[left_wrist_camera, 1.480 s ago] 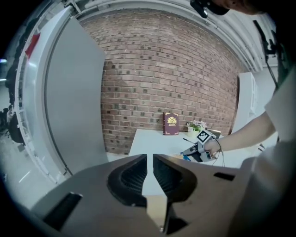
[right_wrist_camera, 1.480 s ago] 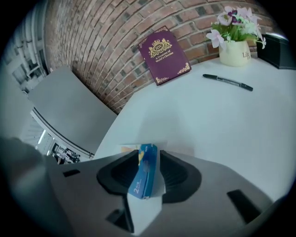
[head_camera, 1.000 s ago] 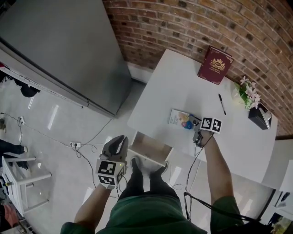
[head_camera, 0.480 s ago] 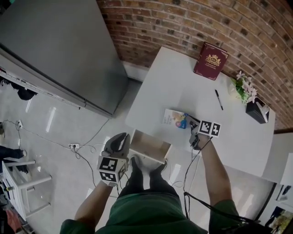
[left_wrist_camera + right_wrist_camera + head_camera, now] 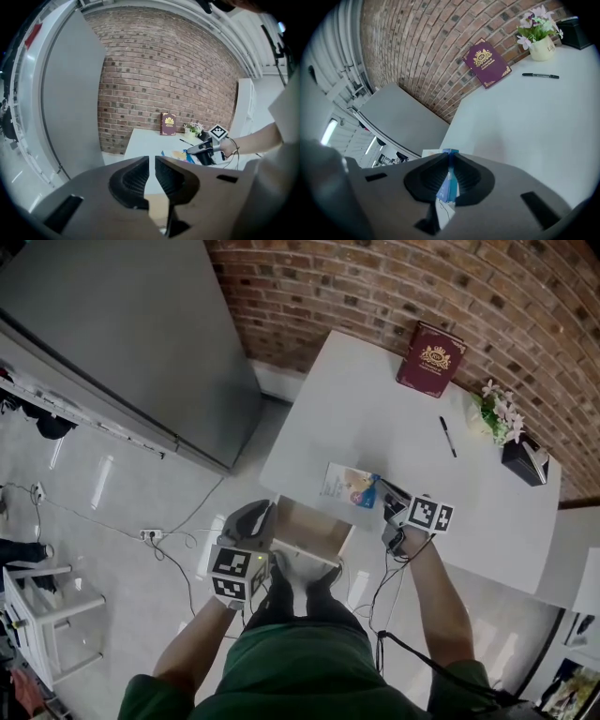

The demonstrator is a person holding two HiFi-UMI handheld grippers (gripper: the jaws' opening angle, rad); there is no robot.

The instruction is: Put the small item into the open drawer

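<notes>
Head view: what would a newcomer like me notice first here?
The right gripper pinches a colourful flat packet at the near edge of the white table, right by the open drawer. At the far edge a dark red book leans against the brick wall, with a pot of flowers to its right.

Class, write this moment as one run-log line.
stage: pickup | right hand-held gripper: shut on packet | left hand-held gripper: jaws slightly apart, empty, near drawer | drawer: open
</notes>
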